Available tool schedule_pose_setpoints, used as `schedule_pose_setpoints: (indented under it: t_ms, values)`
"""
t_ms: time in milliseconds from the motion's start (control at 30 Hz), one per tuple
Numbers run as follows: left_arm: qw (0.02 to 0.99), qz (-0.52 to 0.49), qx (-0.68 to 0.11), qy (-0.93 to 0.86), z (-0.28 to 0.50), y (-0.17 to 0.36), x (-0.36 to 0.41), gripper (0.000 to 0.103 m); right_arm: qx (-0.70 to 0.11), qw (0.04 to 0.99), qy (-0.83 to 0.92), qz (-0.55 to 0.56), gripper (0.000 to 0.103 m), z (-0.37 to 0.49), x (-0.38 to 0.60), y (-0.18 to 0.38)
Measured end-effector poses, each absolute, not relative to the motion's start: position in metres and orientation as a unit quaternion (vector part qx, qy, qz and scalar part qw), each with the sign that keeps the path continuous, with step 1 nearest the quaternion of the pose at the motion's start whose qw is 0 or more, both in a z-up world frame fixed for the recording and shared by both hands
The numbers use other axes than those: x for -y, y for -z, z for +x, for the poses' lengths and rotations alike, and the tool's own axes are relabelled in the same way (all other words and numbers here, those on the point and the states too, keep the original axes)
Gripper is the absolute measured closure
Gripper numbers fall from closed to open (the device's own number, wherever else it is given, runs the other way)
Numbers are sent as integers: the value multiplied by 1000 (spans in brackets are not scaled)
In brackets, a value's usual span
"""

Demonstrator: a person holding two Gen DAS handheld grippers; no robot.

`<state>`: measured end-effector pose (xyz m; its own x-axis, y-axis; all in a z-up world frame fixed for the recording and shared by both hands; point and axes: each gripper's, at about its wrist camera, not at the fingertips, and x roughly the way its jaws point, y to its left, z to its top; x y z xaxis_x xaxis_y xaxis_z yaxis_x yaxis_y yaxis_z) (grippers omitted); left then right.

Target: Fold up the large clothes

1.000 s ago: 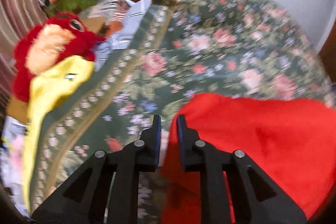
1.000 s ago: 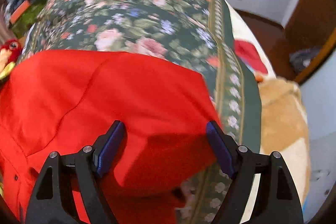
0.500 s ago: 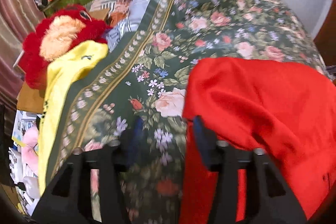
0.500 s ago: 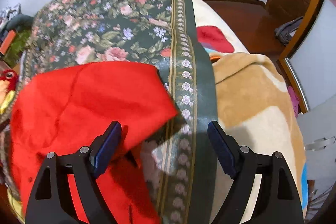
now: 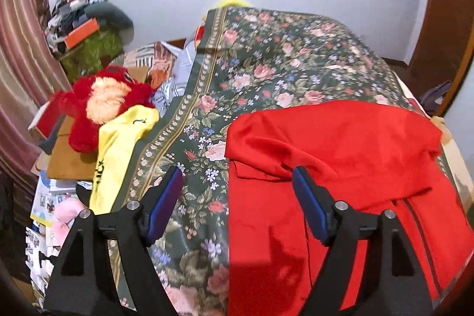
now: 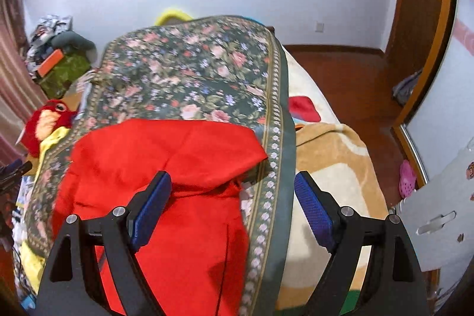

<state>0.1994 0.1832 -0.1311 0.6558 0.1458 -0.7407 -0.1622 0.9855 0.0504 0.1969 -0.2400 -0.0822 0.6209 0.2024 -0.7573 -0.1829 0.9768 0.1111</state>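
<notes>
Garment (image 5: 340,156) lying on bedspread (image 5: 281,64), plush toy (image 5: 100,99) at its left, blanket (image 6: 334,156) at its right

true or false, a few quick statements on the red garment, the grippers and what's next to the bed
1. The red garment lies on the floral bedspread. True.
2. The left gripper is clamped on the garment. False: its fingers stand apart, holding nothing.
3. The right gripper is open. True.
4. A red plush toy sits right of the bed. False: it is on the left, by the yellow cloth.
5. The garment is blue. False: it is red.
</notes>
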Motion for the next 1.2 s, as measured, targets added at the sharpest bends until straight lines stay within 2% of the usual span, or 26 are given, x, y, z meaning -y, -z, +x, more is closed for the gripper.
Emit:
schedule_pose_setpoints:
  t_ms: [133, 233, 533, 833, 1000, 1067, 1100, 1133, 1200]
  values:
    - [914, -6, -399, -76, 171, 129, -177, 18, -411, 905, -113, -2, 20, 177, 234, 81]
    - [907, -14, -415, -69, 156, 141, -178, 17, -413, 903, -118, -7, 20, 163, 231, 88]
    - [855, -118, -504, -43, 115, 223, -198, 17, -484, 866, -121, -1, 20, 137, 234, 143]
    - [802, -208, -559, -42, 85, 296, -207, 18, -539, 831, -119, 71, 20, 127, 250, 187]
    - [812, -156, -560, -53, 87, 304, -183, 18, -551, 819, -139, 78, 20, 128, 242, 203]
    - [813, -149, -562, -32, 90, 303, -173, 36, -549, 818, -147, 88, 20, 129, 240, 207]
    - [810, -157, -564, -16, 91, 303, -169, 55, -548, 817, -149, 96, 23, 131, 240, 208]
    - [805, -171, -568, 0, 93, 304, -167, 67, -549, 815, -153, 103, 26, 133, 240, 210]
    - [802, -180, -569, 6, 98, 305, -163, 74, -549, 812, -161, 120, 46, 136, 240, 210]
